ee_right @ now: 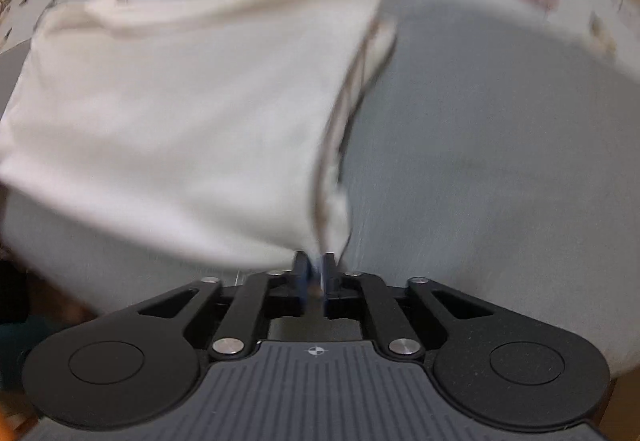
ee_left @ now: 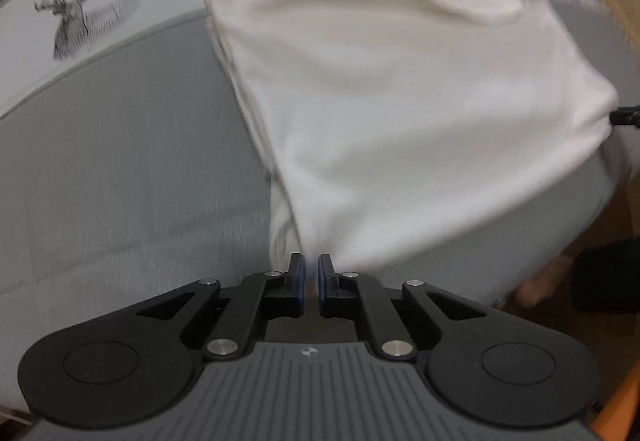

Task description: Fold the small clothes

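Cream garment (ee_left: 400, 113): soft matt cloth; grey mat (ee_left: 120, 161): finely textured fabric; left gripper (ee_left: 311, 273): matt black plastic, shiny metal rivets.

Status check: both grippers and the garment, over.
Left gripper shut on white garment corner. Right gripper shut on the opposite corner. Garment lifted over grey mat. Nothing blocking.

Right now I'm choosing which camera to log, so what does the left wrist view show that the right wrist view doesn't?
Only the left wrist view shows a deer drawing on the patterned sheet and the other gripper's tip at the garment's far corner. Only the right wrist view shows the garment's layered right edge. Both show a gripper, left and right, shut on a near corner of the white garment over the grey mat.
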Available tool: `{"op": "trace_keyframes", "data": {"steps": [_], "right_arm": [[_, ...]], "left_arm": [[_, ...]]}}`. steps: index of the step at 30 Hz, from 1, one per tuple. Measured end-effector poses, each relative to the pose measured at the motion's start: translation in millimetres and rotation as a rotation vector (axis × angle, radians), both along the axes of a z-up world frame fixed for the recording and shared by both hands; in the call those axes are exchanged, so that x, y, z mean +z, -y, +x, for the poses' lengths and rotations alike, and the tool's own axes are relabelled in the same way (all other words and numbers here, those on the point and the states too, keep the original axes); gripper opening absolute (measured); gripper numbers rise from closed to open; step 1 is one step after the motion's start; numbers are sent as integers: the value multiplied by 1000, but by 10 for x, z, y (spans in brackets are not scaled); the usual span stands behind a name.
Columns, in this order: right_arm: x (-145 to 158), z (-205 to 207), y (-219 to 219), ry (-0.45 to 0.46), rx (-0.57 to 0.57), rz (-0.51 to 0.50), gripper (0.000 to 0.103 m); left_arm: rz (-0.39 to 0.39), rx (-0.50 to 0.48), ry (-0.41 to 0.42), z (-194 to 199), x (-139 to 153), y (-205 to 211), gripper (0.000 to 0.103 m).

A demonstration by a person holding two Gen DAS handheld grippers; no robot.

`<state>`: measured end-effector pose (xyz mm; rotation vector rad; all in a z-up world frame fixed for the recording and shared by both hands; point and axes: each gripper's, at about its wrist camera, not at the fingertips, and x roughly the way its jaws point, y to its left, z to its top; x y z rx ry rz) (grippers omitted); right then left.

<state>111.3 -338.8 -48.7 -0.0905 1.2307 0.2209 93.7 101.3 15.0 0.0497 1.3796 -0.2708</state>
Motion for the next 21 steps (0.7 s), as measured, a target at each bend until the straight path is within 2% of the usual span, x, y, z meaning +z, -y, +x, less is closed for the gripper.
{"op": "trace_keyframes", "data": {"steps": [1, 2, 5, 7, 10, 15, 18, 19, 21], "right_arm": [[72, 42, 38, 46, -39, 16, 34], [130, 81, 78, 86, -80, 23, 40], [289, 171, 179, 229, -207, 23, 40], [333, 233, 248, 284, -277, 74, 41], [300, 347, 192, 298, -294, 174, 41], [58, 520, -102, 302, -226, 202, 40], [-123, 714, -288, 259, -193, 178, 40], [-197, 793, -343, 242, -178, 165, 40], [-293, 903, -430, 224, -159, 146, 40]], "left_arm": [[-17, 30, 27, 41, 54, -33, 19], [-27, 61, 54, 80, 102, -66, 27], [-25, 135, 132, 255, 208, -58, 29], [-40, 178, 190, 342, 264, -60, 29], [-96, 233, 279, 467, 282, -15, 29], [-145, 240, 355, 712, 218, 219, 29], [-155, 227, 337, 844, 82, 309, 29], [-144, 220, 313, 919, 30, 343, 28], [-129, 204, 319, 1050, -15, 396, 27]]}}
